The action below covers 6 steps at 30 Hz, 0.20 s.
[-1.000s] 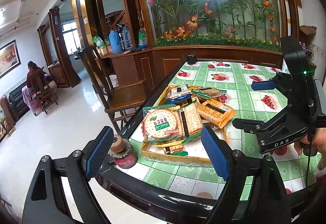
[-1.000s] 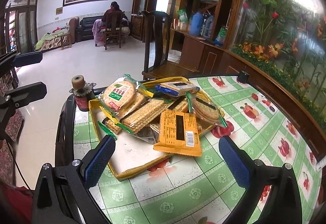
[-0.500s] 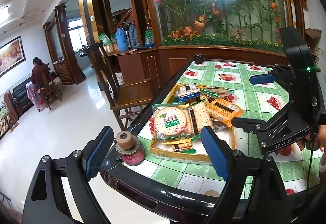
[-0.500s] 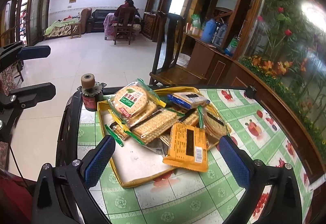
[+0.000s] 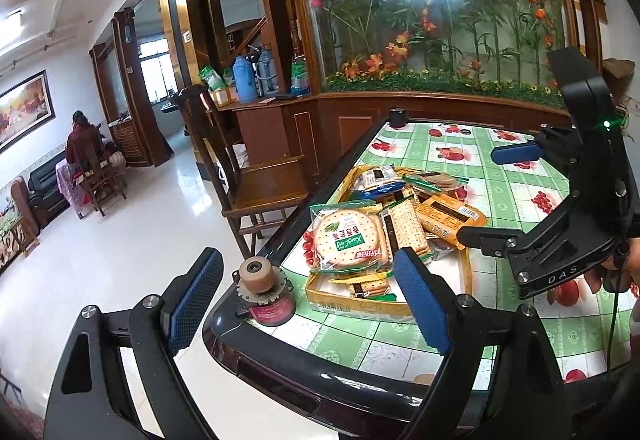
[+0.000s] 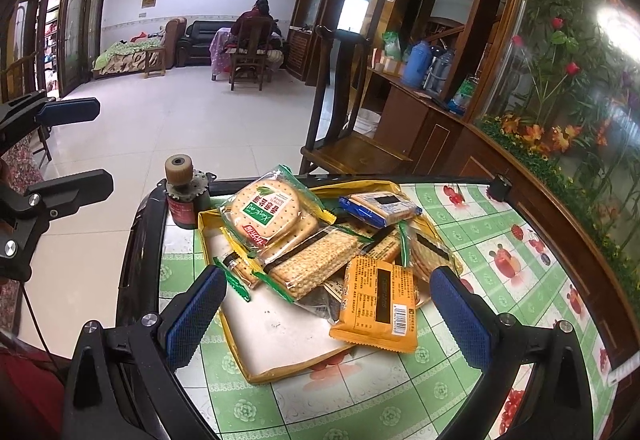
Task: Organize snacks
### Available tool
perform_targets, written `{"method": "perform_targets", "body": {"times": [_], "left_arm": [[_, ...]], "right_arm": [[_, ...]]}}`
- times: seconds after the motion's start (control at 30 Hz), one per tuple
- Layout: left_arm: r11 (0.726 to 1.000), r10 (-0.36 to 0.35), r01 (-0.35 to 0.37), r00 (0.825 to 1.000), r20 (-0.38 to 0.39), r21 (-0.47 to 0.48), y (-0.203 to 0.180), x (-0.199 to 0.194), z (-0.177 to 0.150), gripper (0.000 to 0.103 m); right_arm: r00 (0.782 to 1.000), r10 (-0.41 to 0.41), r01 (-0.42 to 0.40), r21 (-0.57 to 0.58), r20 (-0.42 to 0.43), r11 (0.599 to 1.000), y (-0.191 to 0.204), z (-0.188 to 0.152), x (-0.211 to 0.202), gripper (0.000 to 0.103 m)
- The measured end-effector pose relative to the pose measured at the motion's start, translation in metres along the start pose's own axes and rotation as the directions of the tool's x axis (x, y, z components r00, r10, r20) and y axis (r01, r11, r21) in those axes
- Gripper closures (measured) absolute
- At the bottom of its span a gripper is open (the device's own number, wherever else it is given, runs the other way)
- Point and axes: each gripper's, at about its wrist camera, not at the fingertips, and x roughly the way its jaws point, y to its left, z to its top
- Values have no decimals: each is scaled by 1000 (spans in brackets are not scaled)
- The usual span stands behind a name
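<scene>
A shallow yellow cardboard tray [image 6: 296, 371] [image 5: 362, 306] sits at the table's corner, piled with several wrapped snacks. A round cracker pack [image 6: 267, 213] [image 5: 345, 239] lies on top, by a long cracker pack [image 6: 310, 264]. An orange pack [image 6: 378, 305] [image 5: 448, 214] hangs over the tray's rim. A blue pack [image 6: 378, 205] lies at the far side. My right gripper [image 6: 326, 324] is open and empty, just short of the tray; it also shows in the left wrist view [image 5: 496, 194]. My left gripper [image 5: 306, 304] is open and empty, off the table's corner.
A red tin with a geared spool on top [image 5: 266, 294] [image 6: 183, 196] stands on the corner beside the tray. The table [image 6: 472, 248] has a green checked cloth and a black rim. A wooden chair [image 5: 248, 176] stands close by. A small black cap [image 5: 398, 117] sits at the far edge.
Both grippers have pulled back from the tray, so the snacks look smaller and farther. Both stayed open. The snacks have not moved.
</scene>
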Motion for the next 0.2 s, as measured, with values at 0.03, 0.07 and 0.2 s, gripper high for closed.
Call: {"method": "perform_targets", "body": {"times": [0.03,0.07,0.2], "left_arm": [[1000,3,-3,1000,6,9,-1,-1,0,15],[1000,5,-5,1000,10,13,-2,-2,0,15],[1000,-3,3,1000,5,0,0,-2,2,15]], "right_arm": [[1000,1,-1,2,1,1000,0,0,0,1],[1000,3,-3,4,1,1000,-1,0,0,1],[1000,9,-9,9,7,1000,-2,1,-1,1]]}}
